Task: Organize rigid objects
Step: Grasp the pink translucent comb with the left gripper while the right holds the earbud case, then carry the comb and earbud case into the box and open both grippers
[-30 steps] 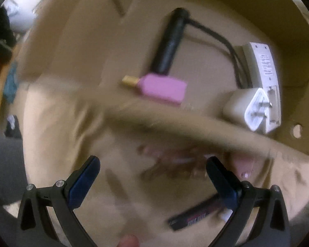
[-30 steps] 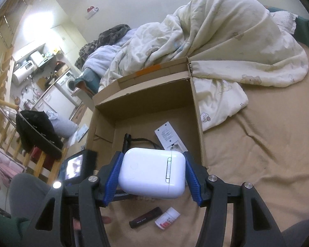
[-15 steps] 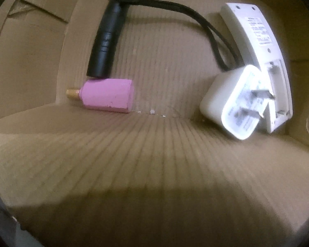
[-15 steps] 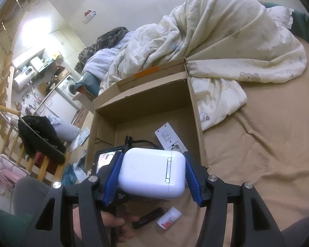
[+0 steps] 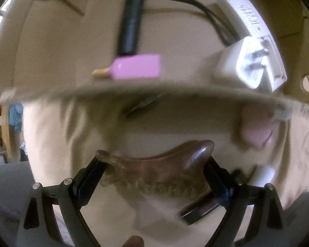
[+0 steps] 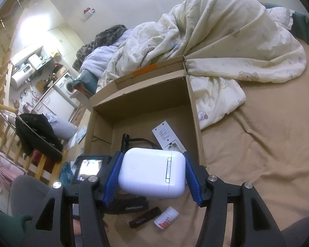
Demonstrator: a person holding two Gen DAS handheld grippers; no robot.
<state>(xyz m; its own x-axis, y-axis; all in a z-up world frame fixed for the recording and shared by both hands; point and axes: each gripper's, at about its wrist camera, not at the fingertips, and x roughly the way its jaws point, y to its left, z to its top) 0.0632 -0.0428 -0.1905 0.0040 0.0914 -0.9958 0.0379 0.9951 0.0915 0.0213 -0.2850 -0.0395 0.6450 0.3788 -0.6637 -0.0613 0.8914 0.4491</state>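
A brown comb is being taken up beside the cardboard box while a white case waits in the other gripper.

In the left wrist view, a brown comb point(image 5: 154, 170) is spanned end to end by the left gripper point(image 5: 154, 177), whose wide-set jaws have just been closing onto it; it appears gripped, just outside the near wall of the cardboard box point(image 5: 175, 94). A white charging case point(image 6: 152, 173) is held between the blue pads of the right gripper point(image 6: 152, 177), short of the box. Already in the box lie a pink-capped bottle point(image 5: 138, 66), a black corded device point(image 5: 131, 20), a white plug adapter point(image 5: 243, 61) and a white remote point(image 5: 251, 20). Next, the comb would probably need lifting over the wall and releasing inside; a black stick point(image 6: 145, 217) and a small red-labelled bottle point(image 6: 166, 217) remain on the bedsheet point(image 6: 257, 154).
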